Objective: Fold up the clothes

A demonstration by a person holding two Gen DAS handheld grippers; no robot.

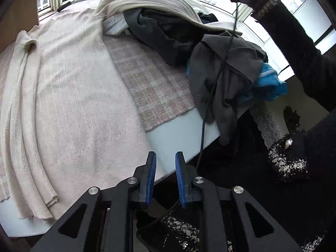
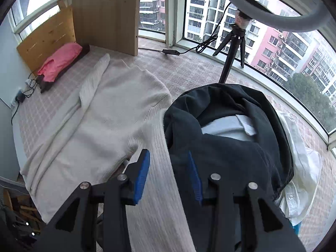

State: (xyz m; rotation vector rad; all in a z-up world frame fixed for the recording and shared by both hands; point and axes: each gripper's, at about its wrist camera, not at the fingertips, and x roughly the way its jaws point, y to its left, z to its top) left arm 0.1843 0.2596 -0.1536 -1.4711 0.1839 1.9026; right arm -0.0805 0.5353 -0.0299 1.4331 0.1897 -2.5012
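Sweater (image 2: 100,121) is lying flat on the bed (image 1: 155,84); your right gripper (image 2: 168,174) jaws are straddling its sleeve (image 2: 159,168) at 12 o'clock, your left gripper (image 1: 166,168) jaws gaping empty.

Black linkage arms, silver screws and ribbed blue pads (image 1: 151,180) are seen; a dark fuzzy sleeve (image 1: 294,42) is worn.

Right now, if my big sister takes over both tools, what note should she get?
Left tool: open, empty, hovering at the near edge of the bed.
Right tool: open around the cream sweater's sleeve, which runs between its fingers; not clamped.
Cream sweater: spread flat on the plaid sheet, one sleeve draped up over the clothes pile.
Done: sweater laid out.
Left: pull that sleeve off the pile, fold the sweater, then the rest.
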